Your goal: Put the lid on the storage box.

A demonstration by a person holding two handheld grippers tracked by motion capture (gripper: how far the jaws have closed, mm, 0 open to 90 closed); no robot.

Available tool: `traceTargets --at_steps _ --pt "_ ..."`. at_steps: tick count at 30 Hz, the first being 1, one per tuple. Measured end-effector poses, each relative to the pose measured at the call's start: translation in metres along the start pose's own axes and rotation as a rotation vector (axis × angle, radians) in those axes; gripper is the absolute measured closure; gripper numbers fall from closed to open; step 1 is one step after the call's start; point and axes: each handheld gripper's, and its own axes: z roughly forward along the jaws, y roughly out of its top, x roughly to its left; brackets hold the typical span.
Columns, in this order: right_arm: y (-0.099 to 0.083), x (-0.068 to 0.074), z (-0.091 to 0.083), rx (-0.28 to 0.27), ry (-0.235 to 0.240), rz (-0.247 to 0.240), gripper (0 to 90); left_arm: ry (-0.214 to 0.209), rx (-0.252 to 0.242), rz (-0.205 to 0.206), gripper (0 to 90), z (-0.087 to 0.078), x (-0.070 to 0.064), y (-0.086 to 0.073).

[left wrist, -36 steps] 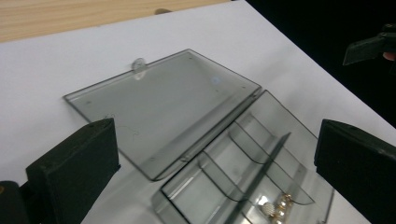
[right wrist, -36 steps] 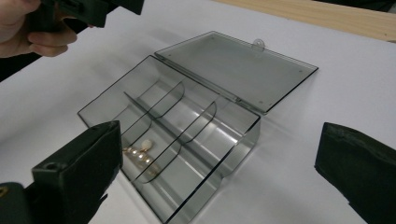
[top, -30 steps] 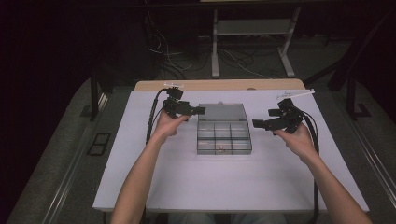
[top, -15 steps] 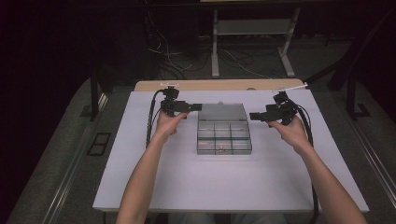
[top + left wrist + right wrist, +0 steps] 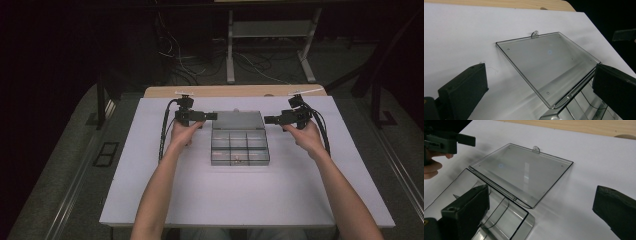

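Clear plastic compartment box (image 5: 239,147) sits mid-counter toward the far edge of the white counter (image 5: 150,190), its transparent hinged lid (image 5: 237,120) flung open flat toward the far edge, long axis running left-right. Left gripper (image 5: 209,116) points in at the lid's left end, right gripper (image 5: 267,120) at its right end; both just beside it, about equally near. Both jaws spread wide, released, nothing held. Lid lies between them, likely to be flipped shut.

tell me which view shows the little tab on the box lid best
The right gripper view: the tab stands sharp at the far edge of the open lid. The left gripper view shows it too, smaller. In the high view it is a faint speck.
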Motion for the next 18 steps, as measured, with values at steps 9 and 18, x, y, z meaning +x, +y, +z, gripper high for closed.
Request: traceTargets --at_steps 9,18 --pt "-0.005 -0.003 0.019 0.03 -0.005 0.022 0.6 0.011 0.056 -0.015 2.7 0.011 0.0 -0.005" --pt "-0.008 -0.004 0.037 0.02 -0.025 0.049 0.6 -0.009 0.06 -0.059 14.4 0.019 0.006 -0.01"
